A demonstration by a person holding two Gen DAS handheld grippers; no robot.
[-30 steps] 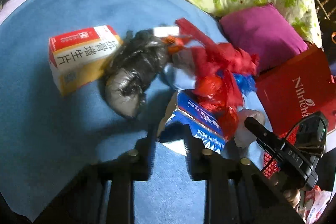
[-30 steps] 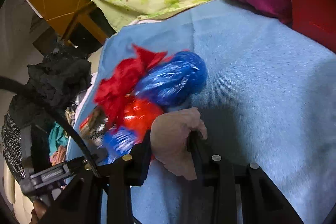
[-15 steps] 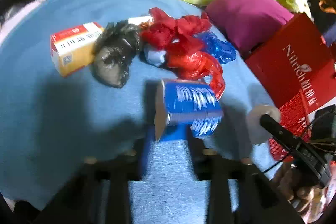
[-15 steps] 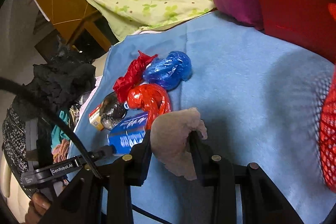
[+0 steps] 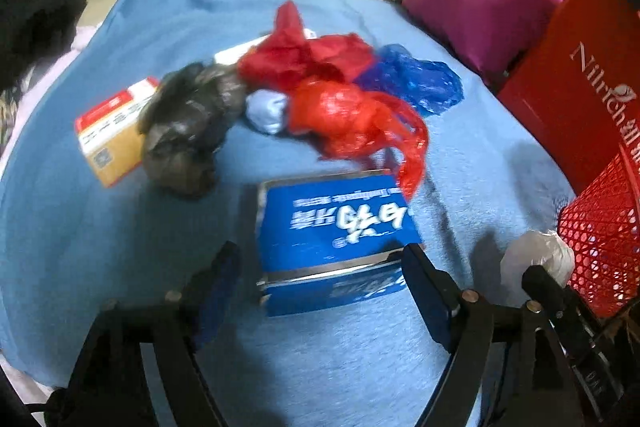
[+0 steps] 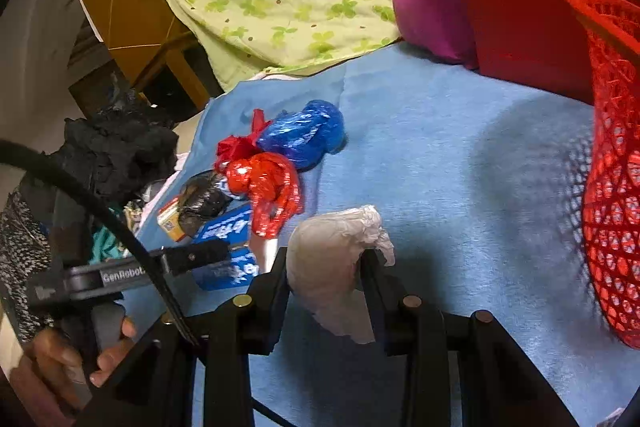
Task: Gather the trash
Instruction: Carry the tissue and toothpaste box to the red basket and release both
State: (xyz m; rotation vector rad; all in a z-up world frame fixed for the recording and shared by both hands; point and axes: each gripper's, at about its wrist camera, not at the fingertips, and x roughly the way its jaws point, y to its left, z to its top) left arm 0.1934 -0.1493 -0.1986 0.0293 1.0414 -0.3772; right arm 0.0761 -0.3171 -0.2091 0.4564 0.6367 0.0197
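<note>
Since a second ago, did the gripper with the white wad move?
Yes. The right gripper, shut on the white wad, has pulled away from the trash pile toward the red mesh basket.

crumpled white wad (image 6: 336, 267) pinched in tongs, blue carton (image 5: 332, 227) lying flat

Box (image 5: 336, 227) on blanket (image 5: 120, 247), bags (image 5: 344, 115) behind it, basket (image 5: 600, 239) far right.
</note>
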